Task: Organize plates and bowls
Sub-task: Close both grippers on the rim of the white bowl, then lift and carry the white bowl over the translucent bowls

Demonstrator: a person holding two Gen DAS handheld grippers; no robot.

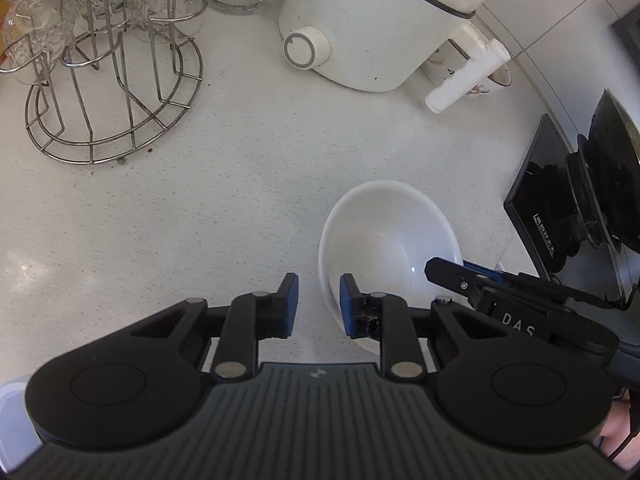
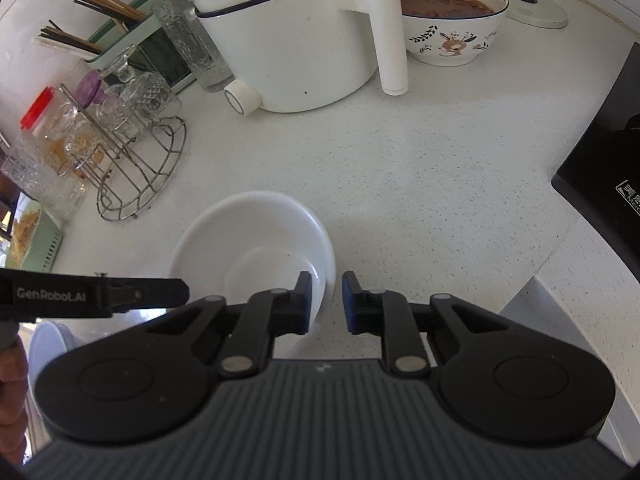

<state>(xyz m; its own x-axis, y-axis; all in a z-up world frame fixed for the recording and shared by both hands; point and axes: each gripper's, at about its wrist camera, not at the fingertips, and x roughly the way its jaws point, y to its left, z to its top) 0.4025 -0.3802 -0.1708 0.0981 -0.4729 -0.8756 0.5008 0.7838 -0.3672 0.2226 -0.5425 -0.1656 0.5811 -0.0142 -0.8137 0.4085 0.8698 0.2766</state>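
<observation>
A white bowl [image 1: 388, 232] stands upright on the pale speckled counter [image 1: 200, 220]. My left gripper [image 1: 319, 304] straddles its left rim, with one blue pad inside the bowl and one outside. A strip of counter shows between the outer pad and the rim, so it is open. In the right wrist view the same bowl [image 2: 248, 248] has my right gripper [image 2: 327, 300] closed on its right rim, one finger inside and one outside. The right gripper [image 1: 440, 272] also reaches in from the right in the left wrist view. The left gripper [image 2: 184, 290] comes in from the left at the bowl's other rim.
A wire cup rack [image 1: 112, 92] with glasses stands at the back left. A white electric pot [image 1: 360, 32] with a handle sits behind the bowl. A patterned bowl of brown food [image 2: 452, 24] is at the back right. A black stove [image 2: 600, 160] borders the right side.
</observation>
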